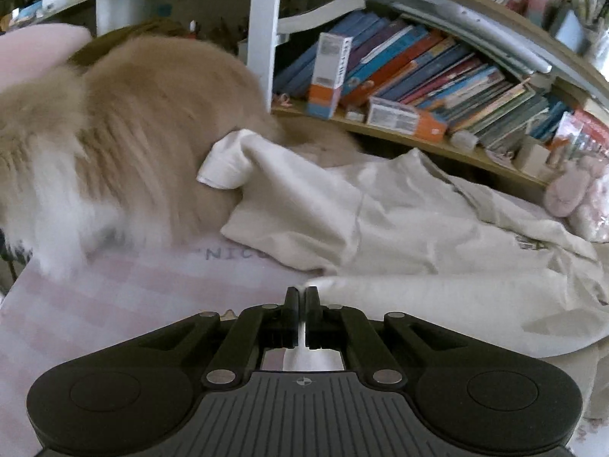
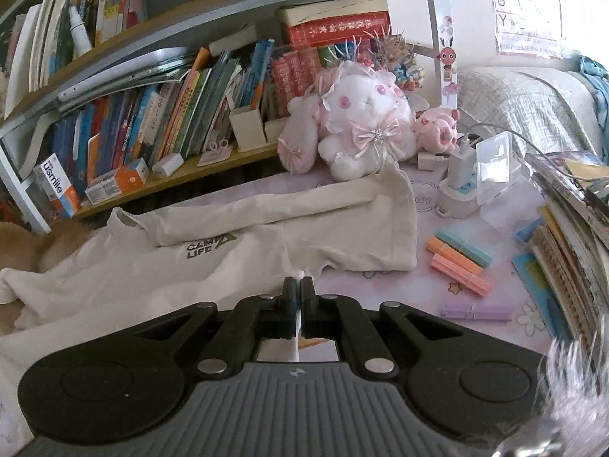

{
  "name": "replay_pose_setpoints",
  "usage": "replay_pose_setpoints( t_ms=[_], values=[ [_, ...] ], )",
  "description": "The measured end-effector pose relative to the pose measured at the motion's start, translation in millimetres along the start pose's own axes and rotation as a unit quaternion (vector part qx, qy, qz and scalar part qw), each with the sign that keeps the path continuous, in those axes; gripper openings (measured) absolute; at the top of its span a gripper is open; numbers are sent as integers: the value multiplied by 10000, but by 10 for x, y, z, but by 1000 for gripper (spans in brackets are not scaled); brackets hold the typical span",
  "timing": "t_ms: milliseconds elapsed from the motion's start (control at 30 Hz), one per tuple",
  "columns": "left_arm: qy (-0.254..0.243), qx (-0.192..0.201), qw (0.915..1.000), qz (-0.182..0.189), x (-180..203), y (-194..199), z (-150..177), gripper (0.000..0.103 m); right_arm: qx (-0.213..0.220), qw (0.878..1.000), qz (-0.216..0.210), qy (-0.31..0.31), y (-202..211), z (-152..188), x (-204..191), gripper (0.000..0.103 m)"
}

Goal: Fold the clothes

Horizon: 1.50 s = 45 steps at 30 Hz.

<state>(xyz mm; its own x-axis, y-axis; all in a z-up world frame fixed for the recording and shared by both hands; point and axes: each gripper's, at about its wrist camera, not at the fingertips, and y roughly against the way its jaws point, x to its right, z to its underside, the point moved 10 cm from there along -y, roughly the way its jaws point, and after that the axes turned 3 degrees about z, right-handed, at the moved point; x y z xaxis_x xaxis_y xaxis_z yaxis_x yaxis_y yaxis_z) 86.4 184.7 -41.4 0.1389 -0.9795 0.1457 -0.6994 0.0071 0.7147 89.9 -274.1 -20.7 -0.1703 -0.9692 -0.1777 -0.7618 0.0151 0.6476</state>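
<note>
The left black two-finger gripper (image 1: pixel 302 293) points forward and downward, its jaws pressed together with a thin fold of cream-white cotton garment (image 1: pixel 399 228) pinched between the fingertips; a strip of the cloth shows through the slot behind them. The right black two-finger gripper (image 2: pixel 298 283) points downward at a similar slant, its jaws likewise clamped on an edge of the same garment, a white sliver running back between the fingers
</note>
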Motion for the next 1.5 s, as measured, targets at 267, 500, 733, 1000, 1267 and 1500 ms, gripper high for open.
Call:
replay_pose_setpoints(
  t_ms=[267, 500, 733, 1000, 1267, 1500],
  values=[
    [-132, -699, 9974, -62, -94, 93, 432, 36, -826, 9962, -224, 163, 11, 426, 195, 44],
    [-479, -1270, 9907, 130, 68, 350, 1082, 45, -1590, 9841, -407, 680, -20, 1120, -78, 44],
    [-543, -1144, 9919, 69, 103, 381, 1202, 6, -1588, 9816, -184, 1040, -142, 1215, -279, 16],
    [-764, -1293, 9846, 894, 33, 975, 958, 1, -1454, 9713, 14, 1884, 677, 905, 132, 3],
    [-1531, -2402, 9499, 1288, 116, 1158, 1509, 2, -2626, 9365, 382, 2293, 1438, 1316, 585, 3],
    [-1785, -2642, 9425, 998, 1, 1109, 1584, 22, -3093, 9228, 686, 2192, 1286, 1673, 669, 25]
  ],
)
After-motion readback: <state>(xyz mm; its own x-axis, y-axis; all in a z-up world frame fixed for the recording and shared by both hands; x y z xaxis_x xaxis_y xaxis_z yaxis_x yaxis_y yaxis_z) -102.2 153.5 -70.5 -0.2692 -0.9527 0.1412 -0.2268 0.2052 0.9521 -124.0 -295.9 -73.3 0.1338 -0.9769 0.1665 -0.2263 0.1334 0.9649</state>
